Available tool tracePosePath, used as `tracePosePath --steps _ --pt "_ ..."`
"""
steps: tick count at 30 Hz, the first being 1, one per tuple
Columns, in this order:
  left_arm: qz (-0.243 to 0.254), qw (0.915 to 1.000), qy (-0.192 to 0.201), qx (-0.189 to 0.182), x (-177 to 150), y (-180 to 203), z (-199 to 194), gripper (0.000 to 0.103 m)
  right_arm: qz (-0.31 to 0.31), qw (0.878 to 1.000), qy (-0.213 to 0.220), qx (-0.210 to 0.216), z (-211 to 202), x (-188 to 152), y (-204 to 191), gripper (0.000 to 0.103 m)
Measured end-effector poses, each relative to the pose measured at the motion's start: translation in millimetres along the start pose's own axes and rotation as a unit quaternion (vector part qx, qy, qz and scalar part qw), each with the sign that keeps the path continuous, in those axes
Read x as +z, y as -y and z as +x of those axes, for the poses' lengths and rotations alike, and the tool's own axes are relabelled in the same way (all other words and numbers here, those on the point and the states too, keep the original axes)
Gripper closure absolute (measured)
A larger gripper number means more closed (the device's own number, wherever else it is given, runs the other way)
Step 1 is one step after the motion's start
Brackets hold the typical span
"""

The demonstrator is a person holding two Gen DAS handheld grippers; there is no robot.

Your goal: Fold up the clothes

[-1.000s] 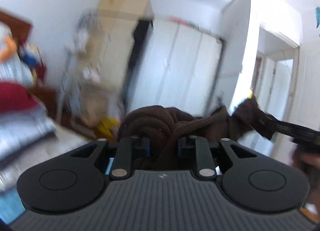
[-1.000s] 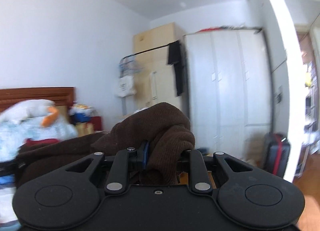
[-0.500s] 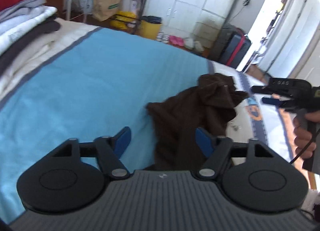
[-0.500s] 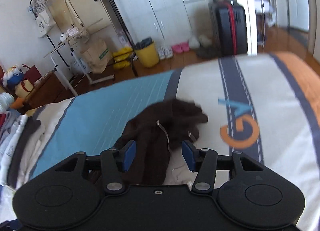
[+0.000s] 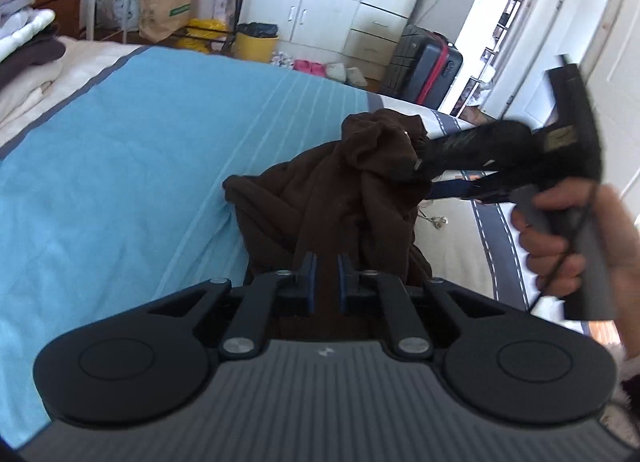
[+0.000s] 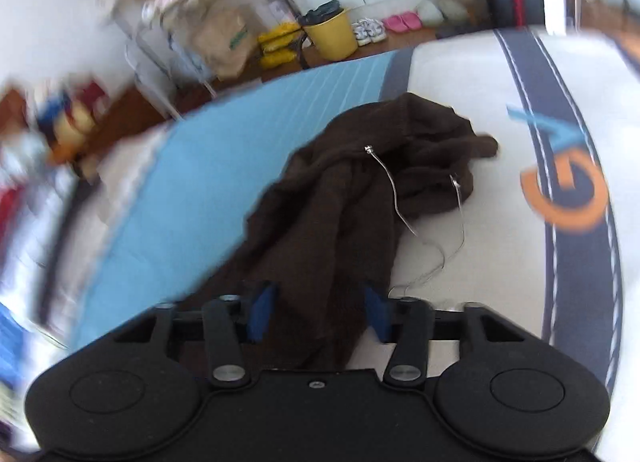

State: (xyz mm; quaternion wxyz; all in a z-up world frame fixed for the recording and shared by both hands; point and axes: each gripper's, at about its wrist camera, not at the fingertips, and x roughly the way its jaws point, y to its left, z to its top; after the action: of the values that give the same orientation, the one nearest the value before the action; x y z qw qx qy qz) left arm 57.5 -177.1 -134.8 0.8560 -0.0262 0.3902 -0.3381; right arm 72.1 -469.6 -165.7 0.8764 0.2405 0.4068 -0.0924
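Since the next move is all about where the cloth sits against the tongs, that's what we're eyeing; the brown garment is a crumpled heap on the bed, well in from the far edge, right where the blue panel meets the cream one. Its long axis runs from us toward that far edge, so both tongs meet it at the near end, with the bunched-up part farther off.

Our left tongs have just been closing; they're down to a narrow slit with a brown fold in it, so we'd call that a grip. Our right tongs have just been closing too, but in their own view the pads stand wide, astride a strip of cloth and not pressing it; in the left view they're blurred and come in from the right side, the hand behind them.

Two thin cords trail onto the cream side; our guess is the left is nearer a lift, and the heap needs spreading flat first.
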Motion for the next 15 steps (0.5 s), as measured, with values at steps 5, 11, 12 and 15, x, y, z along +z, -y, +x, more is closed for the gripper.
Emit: tracePosePath --steps 5,11,12,15 --pt "0.004 0.9999 0.012 -0.004 -6.2 -1.0 -9.6 0.090 -0.085 0.994 0.065 0.021 -21.0 4.3 -36.2 0.093" --pt "-0.070 0.9918 0.019 -0.105 -21.1 -11.1 5.4 0.077 -0.063 0.989 0.103 0.087 -55.6 2.2 -31.0 0.093" --pt "-0.066 0.9912 0.020 -0.113 -21.3 -7.4 8.0 0.074 -0.057 0.988 0.103 0.100 -57.5 2.4 -27.6 0.093" --pt "-0.046 0.9900 0.024 -0.131 -21.6 4.1 16.0 0.072 -0.030 0.980 0.109 0.162 -63.4 5.1 -20.1 0.093"
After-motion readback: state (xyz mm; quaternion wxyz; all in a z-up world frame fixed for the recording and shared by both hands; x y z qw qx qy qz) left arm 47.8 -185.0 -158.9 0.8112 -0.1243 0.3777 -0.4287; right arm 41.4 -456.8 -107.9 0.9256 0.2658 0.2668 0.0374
